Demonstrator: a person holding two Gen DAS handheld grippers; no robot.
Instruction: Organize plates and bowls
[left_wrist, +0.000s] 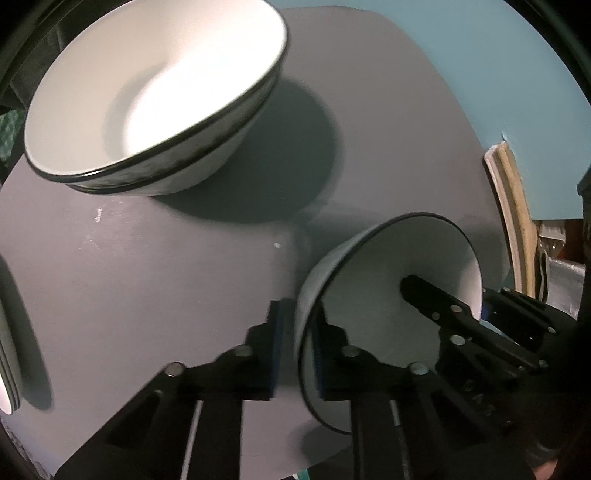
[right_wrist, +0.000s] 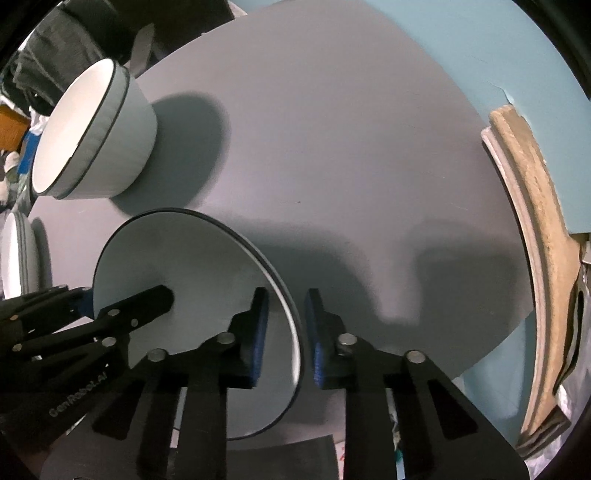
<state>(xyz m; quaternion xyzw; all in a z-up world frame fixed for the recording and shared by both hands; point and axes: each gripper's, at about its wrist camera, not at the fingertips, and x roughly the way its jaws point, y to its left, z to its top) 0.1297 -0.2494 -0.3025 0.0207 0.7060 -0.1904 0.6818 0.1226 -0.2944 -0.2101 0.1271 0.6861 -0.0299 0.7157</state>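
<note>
White dark-rimmed bowl (left_wrist: 373, 295) clamped at opposite rims by left gripper (left_wrist: 295, 354) and right gripper (right_wrist: 286, 339)

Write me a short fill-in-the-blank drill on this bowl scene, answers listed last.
1. Both claws grip the rim of the same ____, the left claw on one side and the right claw on the other.
2. The nested bowls number ____.
3. The table is coloured ____.

Answers: bowl; two; grey
</note>
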